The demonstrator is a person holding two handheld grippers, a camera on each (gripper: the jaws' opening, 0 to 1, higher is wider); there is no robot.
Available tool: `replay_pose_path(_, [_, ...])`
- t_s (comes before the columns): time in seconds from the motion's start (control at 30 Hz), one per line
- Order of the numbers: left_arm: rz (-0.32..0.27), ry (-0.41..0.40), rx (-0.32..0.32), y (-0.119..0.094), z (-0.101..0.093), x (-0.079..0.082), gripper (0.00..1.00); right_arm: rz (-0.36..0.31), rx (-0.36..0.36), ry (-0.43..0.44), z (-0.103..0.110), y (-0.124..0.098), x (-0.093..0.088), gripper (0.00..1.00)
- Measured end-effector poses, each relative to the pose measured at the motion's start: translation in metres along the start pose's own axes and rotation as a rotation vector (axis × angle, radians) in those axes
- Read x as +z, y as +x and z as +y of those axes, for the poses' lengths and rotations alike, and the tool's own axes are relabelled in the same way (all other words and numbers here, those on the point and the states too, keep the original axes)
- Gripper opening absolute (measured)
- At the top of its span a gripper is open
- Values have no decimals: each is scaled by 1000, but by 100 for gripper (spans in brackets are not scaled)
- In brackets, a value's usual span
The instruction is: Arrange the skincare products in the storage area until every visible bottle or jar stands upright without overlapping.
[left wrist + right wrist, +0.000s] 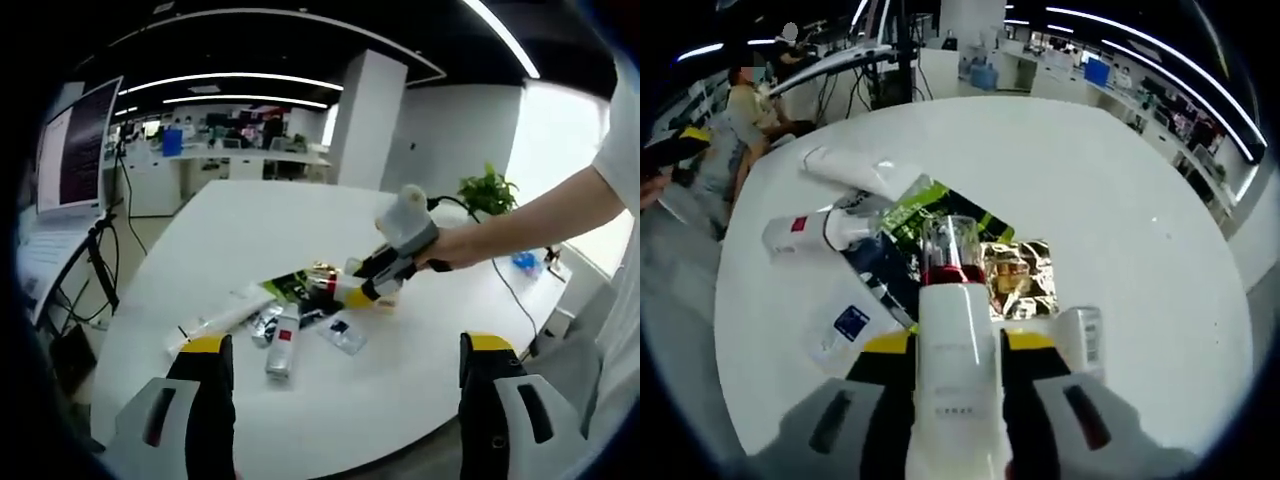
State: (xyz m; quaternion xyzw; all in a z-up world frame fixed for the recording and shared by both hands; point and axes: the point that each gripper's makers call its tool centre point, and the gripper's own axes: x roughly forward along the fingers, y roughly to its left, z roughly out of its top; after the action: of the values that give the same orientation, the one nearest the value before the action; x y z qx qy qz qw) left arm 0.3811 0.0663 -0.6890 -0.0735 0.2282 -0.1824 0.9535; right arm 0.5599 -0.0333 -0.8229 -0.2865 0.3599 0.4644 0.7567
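Observation:
Skincare items lie flat in a heap on the round white table (250, 220). Among them are a long white tube (855, 170), a white tube with a red label (815, 232), a green-black packet (930, 205), a gold foil sachet (1020, 275) and a clear sachet with a blue label (845, 325). My right gripper (958, 342) is shut on a white bottle (955, 380) with a clear cap, held low over the heap. A small white bottle (1085, 335) lies beside its right jaw. My left gripper (346, 343) stands wide open, back from the heap. From there I see the right gripper (385, 278) held by a hand.
The table's near edge (330, 455) runs just under my left jaws. A monitor on a stand (80, 150) is off the table's left side and a green plant (487, 190) is behind it. A seated person (745, 105) is beyond the far edge.

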Motion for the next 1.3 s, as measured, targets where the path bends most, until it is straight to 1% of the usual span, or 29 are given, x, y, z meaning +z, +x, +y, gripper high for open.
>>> replay_pose_path(0.07, [-1, -1, -1, 0, 0, 0, 92, 9, 2, -3, 1, 1, -2, 32])
replay_pose_path(0.1, [-1, 0, 0, 0, 0, -1, 92, 24, -7, -17, -1, 2, -5, 32])
replay_pose_path(0.23, [2, 3, 0, 0, 0, -1, 92, 26, -5, -32, 0, 3, -5, 31])
replay_pose_path(0.4, [1, 3, 0, 0, 26, -15, 92, 24, 4, -30, 0, 3, -6, 31])
replay_pose_path(0.47, [1, 3, 1, 0, 32, -18, 91, 25, 3, -29, 0, 3, -6, 31])
replay_pose_path(0.67, [2, 7, 1, 1, 34, -21, 91, 29, -1, -36, 1, 2, -6, 30])
replay_pose_path(0.77, [1, 9, 2, 1, 34, -21, 91, 24, -13, -46, 1, 1, -7, 30])
replay_pose_path(0.83, [1, 10, 4, 1, 31, -20, 91, 22, -19, -34, 1, 1, -7, 29])
replay_pose_path(0.97, [2, 15, 5, 1, 23, -16, 91, 12, -9, 5, 5, -1, -8, 29])
replay_pose_path(1.3, [0, 26, 5, 1, -1, -2, 91, -6, -10, 25, 14, -15, -21, 29])
